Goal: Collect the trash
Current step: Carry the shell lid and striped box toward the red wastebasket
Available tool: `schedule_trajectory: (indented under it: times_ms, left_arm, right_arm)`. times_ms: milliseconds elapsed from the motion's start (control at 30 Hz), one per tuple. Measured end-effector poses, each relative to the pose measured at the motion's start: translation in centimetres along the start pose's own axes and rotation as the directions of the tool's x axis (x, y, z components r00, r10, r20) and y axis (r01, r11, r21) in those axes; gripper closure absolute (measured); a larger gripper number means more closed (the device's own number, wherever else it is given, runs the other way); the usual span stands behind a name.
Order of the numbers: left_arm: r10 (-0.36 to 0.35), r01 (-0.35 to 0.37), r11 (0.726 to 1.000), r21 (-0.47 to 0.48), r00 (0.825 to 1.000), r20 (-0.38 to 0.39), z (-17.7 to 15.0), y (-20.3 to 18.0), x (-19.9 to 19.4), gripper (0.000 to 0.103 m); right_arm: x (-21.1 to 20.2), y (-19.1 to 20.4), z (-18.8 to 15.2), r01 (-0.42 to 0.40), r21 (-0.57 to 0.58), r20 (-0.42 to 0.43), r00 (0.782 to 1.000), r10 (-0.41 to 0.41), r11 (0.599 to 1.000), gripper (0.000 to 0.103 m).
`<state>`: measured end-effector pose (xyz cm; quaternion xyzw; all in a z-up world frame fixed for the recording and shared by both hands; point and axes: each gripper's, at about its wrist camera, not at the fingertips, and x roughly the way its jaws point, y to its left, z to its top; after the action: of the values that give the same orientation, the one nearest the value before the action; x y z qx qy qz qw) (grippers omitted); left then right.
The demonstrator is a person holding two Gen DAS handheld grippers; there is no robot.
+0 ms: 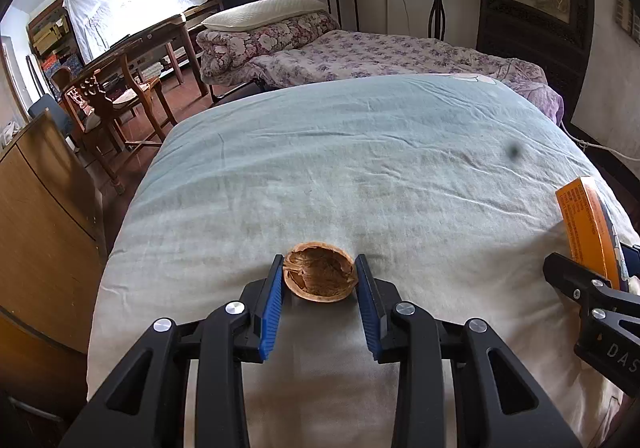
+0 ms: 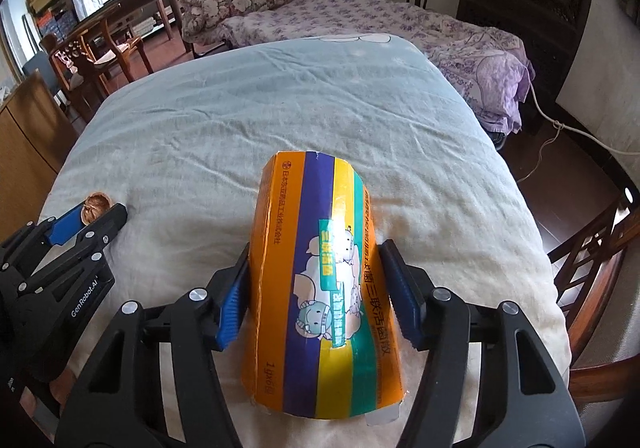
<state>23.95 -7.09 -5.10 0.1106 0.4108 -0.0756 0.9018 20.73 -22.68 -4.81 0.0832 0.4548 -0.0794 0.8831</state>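
A brown walnut shell half (image 1: 319,277) sits between the blue pads of my left gripper (image 1: 319,268), which is shut on it just over the pale blue quilt (image 1: 360,152). The shell (image 2: 96,207) and the left gripper (image 2: 94,214) also show at the left of the right wrist view. My right gripper (image 2: 316,252) is shut on an orange medicine box (image 2: 320,288) with purple, yellow and green stripes, bowed between the pads. That box (image 1: 588,228) shows at the right edge of the left wrist view.
The quilt covers a bed (image 2: 280,96). A second bed with floral bedding (image 1: 360,52) and a pillow (image 1: 264,12) lies behind. Wooden chairs (image 1: 108,100) and a table (image 1: 160,36) stand at left, a wooden cabinet (image 1: 40,208) near left, and a chair (image 2: 592,248) at right.
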Motion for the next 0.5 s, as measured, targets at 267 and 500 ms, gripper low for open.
schedule_trajectory:
  times_ms: [267,500]
  left_arm:
    - [0.014,-0.015,1.000,0.005,1.000,0.009,-0.1,0.1,-0.6,0.069]
    - [0.013,-0.013,1.000,-0.008,1.000,0.025,0.2,0.3,-1.4,0.069]
  right_arm:
    - [-0.7,-0.9,0.2,-0.039,0.061,0.023,0.999,0.037,0.997,0.049]
    - [-1.9,-1.1,0.4,-0.070,0.069,0.066,0.996,0.066,0.995,0.049]
